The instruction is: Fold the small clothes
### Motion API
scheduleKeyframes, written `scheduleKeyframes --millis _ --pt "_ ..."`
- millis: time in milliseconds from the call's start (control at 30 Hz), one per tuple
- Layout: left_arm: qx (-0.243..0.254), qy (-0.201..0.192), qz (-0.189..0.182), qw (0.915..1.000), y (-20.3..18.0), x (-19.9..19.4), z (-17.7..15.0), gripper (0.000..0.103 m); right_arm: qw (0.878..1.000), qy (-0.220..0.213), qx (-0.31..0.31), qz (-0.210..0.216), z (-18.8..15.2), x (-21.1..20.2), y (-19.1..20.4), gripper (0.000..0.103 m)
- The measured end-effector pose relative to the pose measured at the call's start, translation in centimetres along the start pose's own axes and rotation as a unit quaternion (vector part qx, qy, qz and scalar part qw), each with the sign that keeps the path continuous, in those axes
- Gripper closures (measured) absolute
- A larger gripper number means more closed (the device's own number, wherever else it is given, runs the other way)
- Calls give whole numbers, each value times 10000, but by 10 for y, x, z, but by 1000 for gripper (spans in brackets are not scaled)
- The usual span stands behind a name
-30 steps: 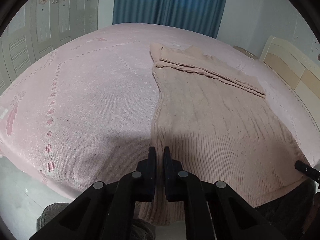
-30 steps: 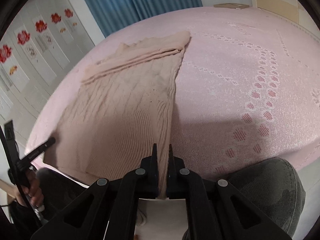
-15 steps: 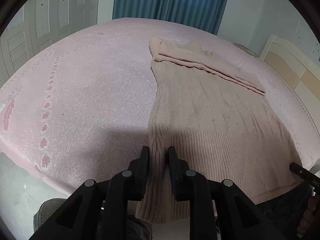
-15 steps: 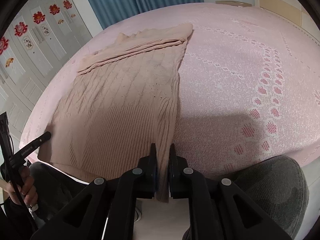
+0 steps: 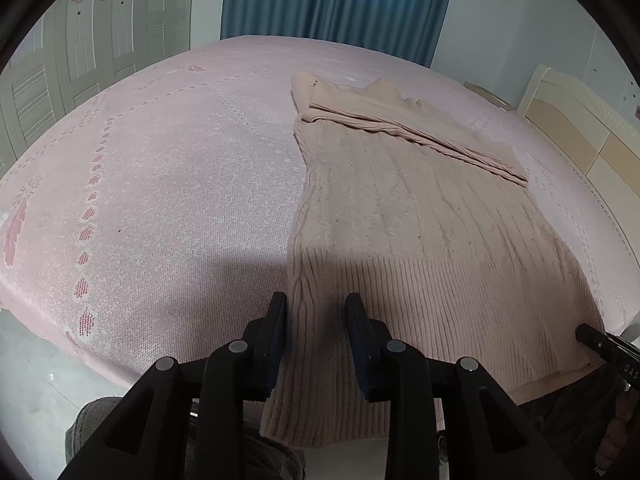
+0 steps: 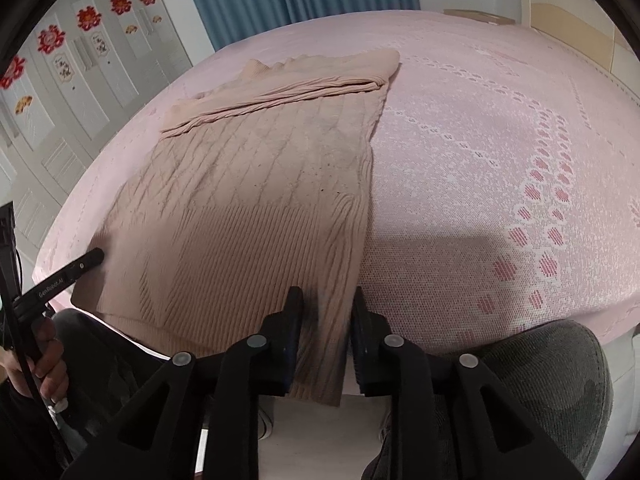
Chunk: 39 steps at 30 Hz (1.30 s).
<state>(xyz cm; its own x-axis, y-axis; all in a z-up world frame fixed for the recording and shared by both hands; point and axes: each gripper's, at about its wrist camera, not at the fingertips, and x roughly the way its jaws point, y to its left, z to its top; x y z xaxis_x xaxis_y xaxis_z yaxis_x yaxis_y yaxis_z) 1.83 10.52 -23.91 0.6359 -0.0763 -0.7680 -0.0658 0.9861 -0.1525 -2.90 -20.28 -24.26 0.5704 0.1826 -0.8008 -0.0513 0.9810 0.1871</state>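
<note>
Bedding comes first: the bed [image 5: 168,184], covered in a pink woven spread with a red flower border, fills both views, with a blue curtain [image 5: 340,4] behind it and a pale headboard [image 5: 580,132] at one side. Across the near half of it lies the sweater [image 5: 420,220], a beige cable-knit with a ribbed hem, spread flat, its sleeves folded across the chest at the far end and its hem hanging just over the bed edge toward the person. It looks soft, floppy and fairly thick, likely to stretch and sag if lifted by one point, so the two hem corners seem the sensible hold, with a good bite of ribbing in each. The left claw [image 5: 316,312] stands with its jaws spread apart, straddling the sweater's left hem edge without pinching it. The right claw [image 6: 326,304] is likewise parted, with the right hem edge lying loose between its fingers. No box, basket or other container shows in either view, so nothing can be said of contents.
</note>
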Motion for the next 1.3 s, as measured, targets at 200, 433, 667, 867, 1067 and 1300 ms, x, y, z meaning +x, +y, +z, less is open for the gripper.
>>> scheduleKeyframes --millis 200,433,667,867,1067,1300 --pt "-7 1 -4 10000 -1 1 0 74 9999 -11 -99 15 0 1 4 71" --pt "5 -2 0 10000 -2 1 0 73 9998 -19 -190 -10 -1 2 8 66" --pt "36 -3 1 10000 -4 2 0 70 9998 -24 -185 -4 -1 2 8 65" --pt "36 -4 -25 10000 -3 2 0 70 9998 -25 -219 -17 -2 2 9 64" --pt "36 -5 -38 10000 -2 2 0 70 9997 -28 -222 -18 -2 2 10 63" --pt "31 -6 -34 10000 -3 2 0 69 9997 -31 -229 -24 -3 2 10 63"
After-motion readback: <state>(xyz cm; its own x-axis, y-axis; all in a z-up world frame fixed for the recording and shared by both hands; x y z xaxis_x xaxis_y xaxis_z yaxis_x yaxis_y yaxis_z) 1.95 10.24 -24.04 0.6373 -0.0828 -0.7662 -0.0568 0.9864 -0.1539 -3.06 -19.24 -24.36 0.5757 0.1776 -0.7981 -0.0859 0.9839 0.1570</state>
